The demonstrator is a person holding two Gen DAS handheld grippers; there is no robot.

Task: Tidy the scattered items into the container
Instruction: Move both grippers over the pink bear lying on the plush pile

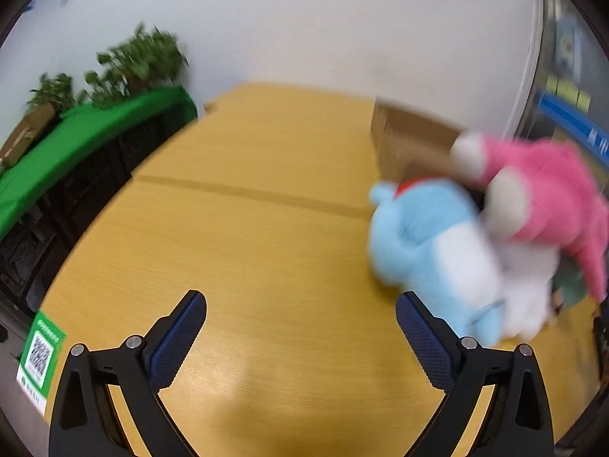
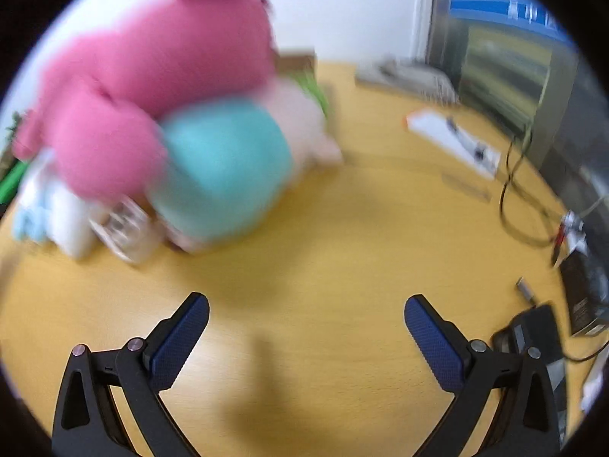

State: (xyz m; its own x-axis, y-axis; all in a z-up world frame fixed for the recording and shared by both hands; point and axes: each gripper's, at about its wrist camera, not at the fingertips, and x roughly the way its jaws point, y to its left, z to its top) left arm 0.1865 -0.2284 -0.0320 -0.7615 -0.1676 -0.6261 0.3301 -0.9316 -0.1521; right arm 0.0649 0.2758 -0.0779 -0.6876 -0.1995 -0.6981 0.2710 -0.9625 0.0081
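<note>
White wall (image 1: 304, 30) – wooden table (image 1: 247, 228) – green-covered shelf (image 1: 87, 133) left

Office: wooden desk (image 1: 266, 209), cables (image 2: 514, 198)

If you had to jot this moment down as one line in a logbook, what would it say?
left gripper: open, empty | right gripper: open, empty | pink plush piled on blue plush on table | cardboard box behind

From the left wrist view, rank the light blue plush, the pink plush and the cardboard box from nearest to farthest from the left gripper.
Left gripper, open over bare table:
1. Light blue plush, just beyond the right-hand fingertip.
2. Pink plush, farther right, lying over the blue one.
3. Cardboard box, behind both plushes, toward the wall.
</note>
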